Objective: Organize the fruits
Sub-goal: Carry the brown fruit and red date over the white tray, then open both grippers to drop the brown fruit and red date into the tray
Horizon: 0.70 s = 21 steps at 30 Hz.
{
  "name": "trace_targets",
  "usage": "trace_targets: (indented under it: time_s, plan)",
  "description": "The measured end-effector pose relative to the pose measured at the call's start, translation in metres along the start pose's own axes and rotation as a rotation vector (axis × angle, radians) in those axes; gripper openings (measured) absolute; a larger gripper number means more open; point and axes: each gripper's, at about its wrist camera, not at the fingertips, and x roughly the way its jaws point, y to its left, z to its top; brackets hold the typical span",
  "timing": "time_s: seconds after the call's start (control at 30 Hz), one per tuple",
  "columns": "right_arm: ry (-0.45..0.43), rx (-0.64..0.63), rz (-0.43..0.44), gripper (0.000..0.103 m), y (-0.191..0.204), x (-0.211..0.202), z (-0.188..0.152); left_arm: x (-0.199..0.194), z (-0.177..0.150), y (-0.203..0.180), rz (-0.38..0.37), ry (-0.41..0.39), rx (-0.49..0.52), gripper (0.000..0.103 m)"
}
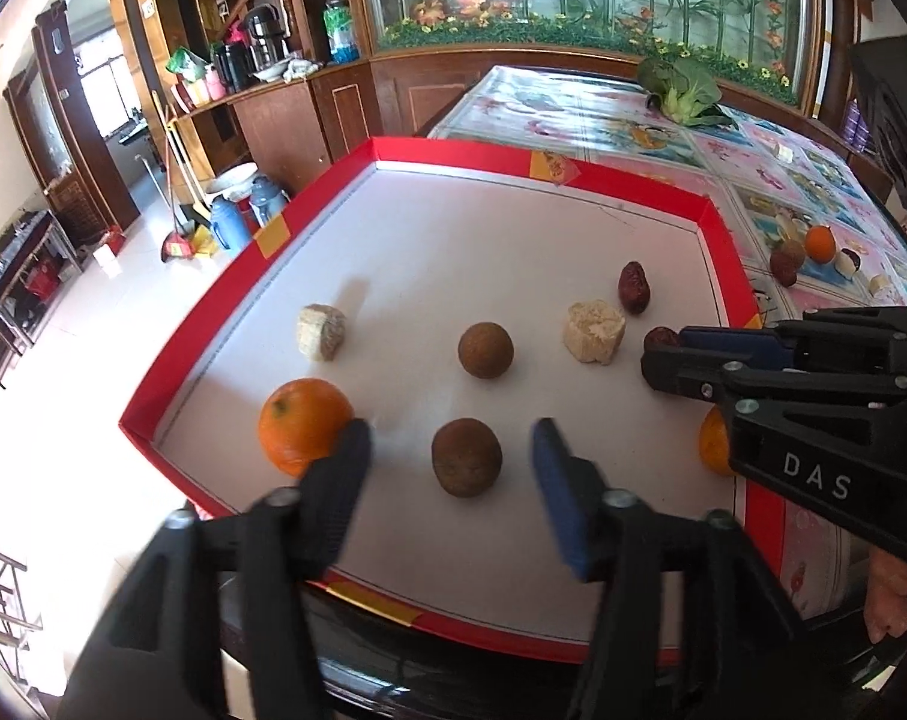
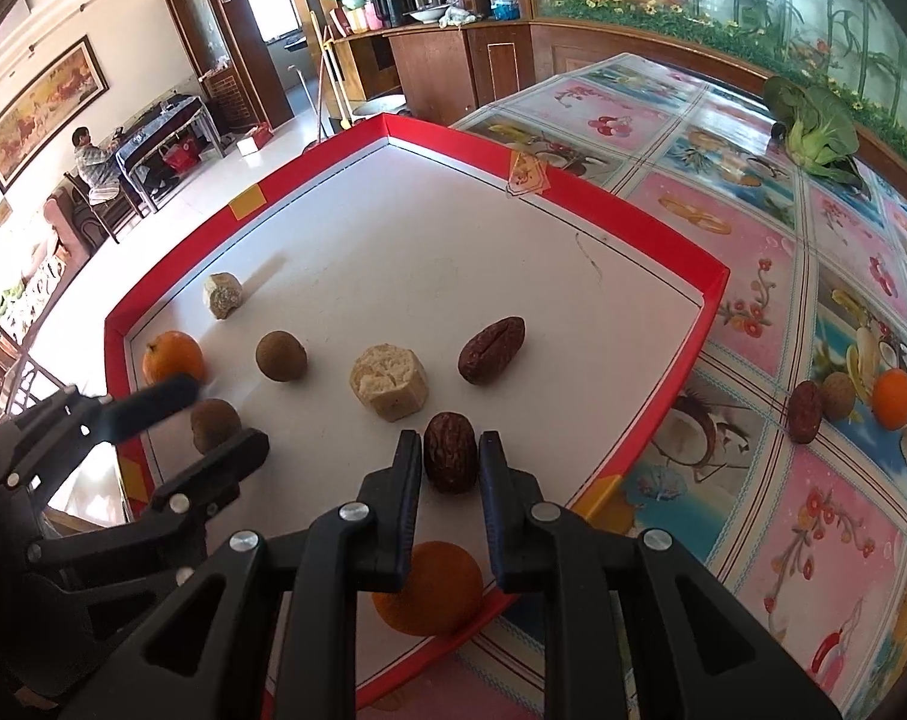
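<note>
Red cardboard walls frame the wide white tray [image 1: 732, 252] that carries nearly all the fruit, set on a table under a flowered oilcloth [image 2: 813, 510]. Judging from the layout, the step in hand is placing: pieces lie in loose pairs on the tray floor, and both grippers hang low over its near edge. The left gripper [image 1: 453, 450] stands released, its fingers spread wide on either side of a round brown fruit [image 1: 466, 457] that rests free on the floor, clear of both pads; an orange [image 1: 303, 426] sits just beside the left finger, near the tray's left wall. The right gripper [image 2: 450, 453] has a wrinkled red date [image 2: 449, 459] between its narrow-set jaws; the pads lie right against the date's sides, and I cannot tell whether they still press on it. A second orange [image 2: 429, 588] lies below that gripper, by the near right wall. Further in are a second brown fruit [image 1: 485, 350], a pale crumbly cake [image 1: 593, 331], another date [image 1: 634, 287] and a darker cake [image 1: 321, 331]. The next move likely calls for lifting both grippers straight up without nudging what they straddle, then reaching for the small group [image 2: 849, 402] waiting on the oilcloth beyond the tray's right wall.
</note>
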Motion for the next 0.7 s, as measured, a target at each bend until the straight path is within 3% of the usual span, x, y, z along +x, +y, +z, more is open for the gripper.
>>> trace_targets:
  time_s: [0.07, 0.1, 0.3, 0.7]
  plan:
    - [-0.018, 0.0, -0.004, 0.036, -0.001, -0.006, -0.001, -0.006, 0.002, -0.001, 0.026, -0.021, 0.008, 0.068]
    - [-0.031, 0.003, 0.0, 0.038, -0.002, -0.01, -0.001, -0.009, 0.004, -0.003, 0.041, -0.033, 0.016, 0.07]
    - [-0.125, 0.027, 0.012, 0.038, -0.016, -0.038, -0.001, -0.023, 0.011, -0.008, 0.067, -0.072, 0.032, 0.074]
    - [-0.199, 0.122, -0.021, 0.038, -0.066, -0.072, -0.01, -0.043, 0.022, -0.035, 0.08, -0.109, 0.084, 0.075]
